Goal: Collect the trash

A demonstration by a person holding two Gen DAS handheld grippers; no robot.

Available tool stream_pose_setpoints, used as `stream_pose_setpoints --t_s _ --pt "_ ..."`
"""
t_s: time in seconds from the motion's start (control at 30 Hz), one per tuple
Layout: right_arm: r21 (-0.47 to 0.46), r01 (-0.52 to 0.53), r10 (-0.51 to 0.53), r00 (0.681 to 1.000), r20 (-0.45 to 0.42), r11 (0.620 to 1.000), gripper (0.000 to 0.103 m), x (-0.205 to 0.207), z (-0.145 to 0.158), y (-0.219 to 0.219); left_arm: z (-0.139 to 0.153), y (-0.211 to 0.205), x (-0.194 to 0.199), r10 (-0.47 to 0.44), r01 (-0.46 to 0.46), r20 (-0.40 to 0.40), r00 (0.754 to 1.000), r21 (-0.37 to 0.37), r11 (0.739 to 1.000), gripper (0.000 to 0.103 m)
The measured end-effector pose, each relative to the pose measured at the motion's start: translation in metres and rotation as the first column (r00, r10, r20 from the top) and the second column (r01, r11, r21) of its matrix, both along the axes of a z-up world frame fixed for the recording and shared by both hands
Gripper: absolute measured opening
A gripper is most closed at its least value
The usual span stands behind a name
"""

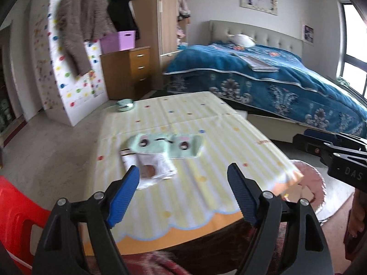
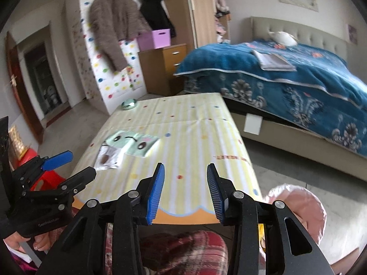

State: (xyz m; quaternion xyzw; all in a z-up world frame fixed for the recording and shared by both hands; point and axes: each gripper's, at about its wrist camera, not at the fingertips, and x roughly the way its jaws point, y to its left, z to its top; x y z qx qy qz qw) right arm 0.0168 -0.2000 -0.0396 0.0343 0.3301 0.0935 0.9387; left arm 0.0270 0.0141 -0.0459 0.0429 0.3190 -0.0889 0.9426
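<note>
Table (image 1: 206,197), yellow striped cloth: one white wrapper (image 1: 149,168) with a brown spot at centre-left, touching the near edge of a mint green face-print pouch (image 1: 167,145); a small green bowl (image 1: 125,105) at the far left corner. Left gripper (image 1: 183,183): jaws spread wide, empty, near the wrapper. Right gripper (image 2: 185,183): jaws parted, empty, over the table's near edge.

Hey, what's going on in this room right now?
A person holds a gripper in each hand over a table with a striped yellow cloth. The left gripper and right gripper both have their jaws open and hold nothing. A white wrapper lies beside a mint-green packet with a cartoon face, untouched on the cloth. The left gripper is nearest the wrapper. A small green bowl sits at the table's far edge.
</note>
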Motion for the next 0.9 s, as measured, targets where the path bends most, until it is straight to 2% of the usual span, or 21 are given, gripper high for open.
stream_pose_setpoints --t_s 0.17,0.4,0.7,0.9 --pt "-0.015 -0.051 0.051 0.999 -0.009 0.999 0.042 0.004 0.002 0.026 0.0 0.034 -0.002 0.098 -0.098 0.005 0.995 0.024 0.995 0.078" --pt "-0.013 -0.132 0.131 0.99 -0.049 0.991 0.042 0.028 0.004 0.061 0.001 0.086 -0.01 0.245 -0.245 0.001 0.969 0.002 0.969 0.079" --pt "-0.03 -0.204 0.203 0.978 -0.046 0.978 0.043 0.042 0.004 0.099 0.003 0.115 -0.012 0.318 -0.318 0.002 0.948 -0.004 0.948 0.082" --pt "-0.038 -0.199 0.196 0.979 -0.058 0.979 0.043 0.049 0.001 0.105 -0.001 0.121 -0.003 0.332 -0.332 -0.008 0.943 0.003 0.943 0.082"
